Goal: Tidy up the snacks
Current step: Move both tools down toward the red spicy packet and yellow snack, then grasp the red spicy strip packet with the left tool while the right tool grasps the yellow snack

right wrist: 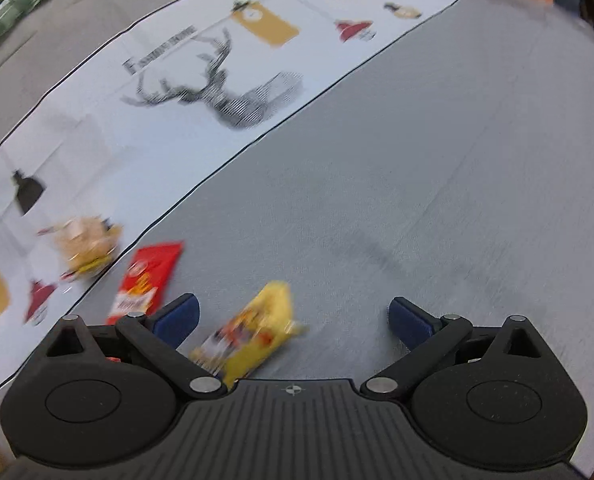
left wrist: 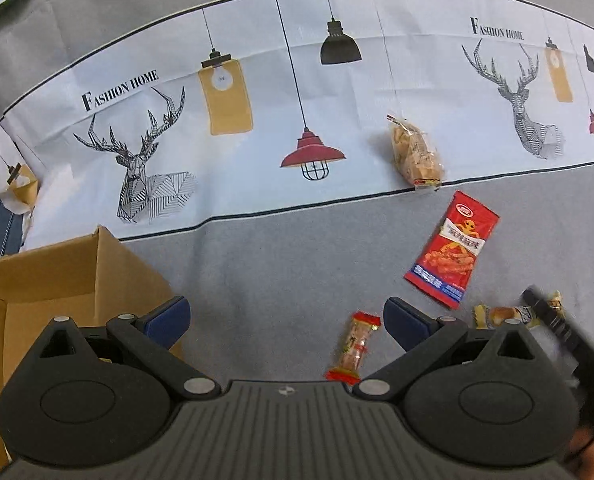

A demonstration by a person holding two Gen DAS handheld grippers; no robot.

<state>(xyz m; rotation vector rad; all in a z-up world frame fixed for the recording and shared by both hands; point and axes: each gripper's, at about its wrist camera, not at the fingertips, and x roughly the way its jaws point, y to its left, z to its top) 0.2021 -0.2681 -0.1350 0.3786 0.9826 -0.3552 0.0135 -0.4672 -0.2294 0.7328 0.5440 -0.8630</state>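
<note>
On a grey cloth surface (left wrist: 257, 264) crossed by a white printed runner (left wrist: 257, 92) with deer heads, hanging lamps and the words "FASHION HOME", several snack packets lie scattered; the left gripper (left wrist: 285, 316) hovers over the grey cloth with its blue-padded jaws spread wide and nothing between them; an open cardboard box (left wrist: 57, 280) sits at its left, partly behind the left finger. Just inside the right finger lies a small clear wrapper with red ends (left wrist: 355, 346); beyond it a red packet with an orange figure (left wrist: 453, 248) lies flat on the grey cloth; further off, a clear bag of pale crackers (left wrist: 415, 154) rests on the runner's near edge; a small bread-like snack (left wrist: 501, 315) lies at the right, partly hidden by a dark blurred object.

In the right wrist view, which is motion-blurred, the right gripper (right wrist: 293, 316) also has its jaws released and wide apart, holding nothing; a yellow packet (right wrist: 263, 332) lies on the grey cloth between them, nearer the left finger; the red packet (right wrist: 147, 280) and the cracker bag (right wrist: 87, 246) appear at the left.
</note>
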